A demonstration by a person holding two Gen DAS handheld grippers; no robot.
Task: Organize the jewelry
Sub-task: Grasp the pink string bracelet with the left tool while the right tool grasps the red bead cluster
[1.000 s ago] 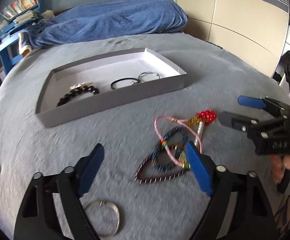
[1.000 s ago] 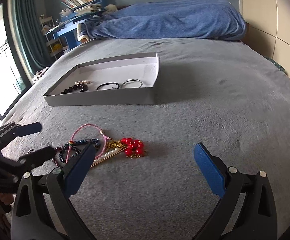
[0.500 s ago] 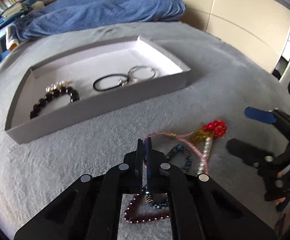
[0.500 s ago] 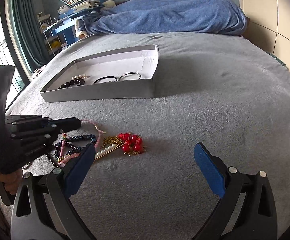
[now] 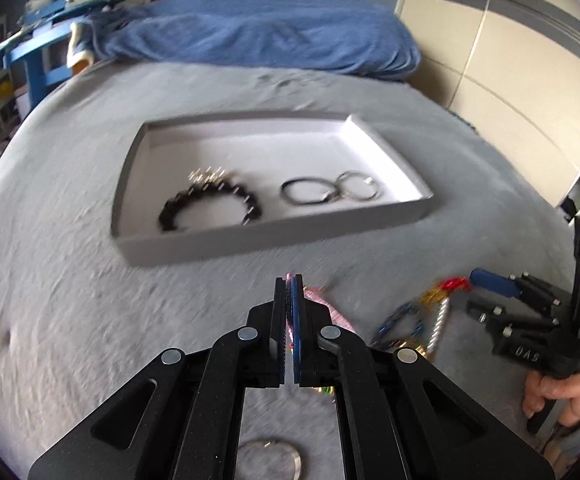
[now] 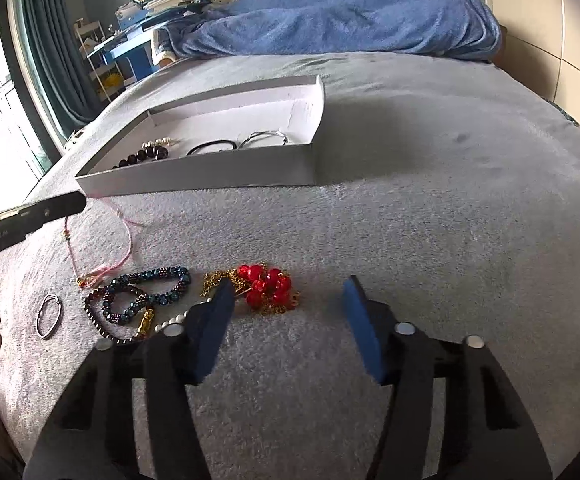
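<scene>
Jewelry lies heaped on the bed [image 6: 450, 240]. Nearest, the right gripper [image 6: 290, 320], angled down, has just been closing, jaws half apart and empty, red beads [image 6: 265, 284] just beyond. The left gripper [image 5: 289, 312] is clamped on a pink cord [image 6: 127, 240], raised toward the tray [image 5: 273, 240] farther back.

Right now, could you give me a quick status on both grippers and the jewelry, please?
Left gripper shut on pink cord, lifting toward tray. Right gripper open, just been closing, nothing between. Cord's tail by blue bracelet.
</scene>
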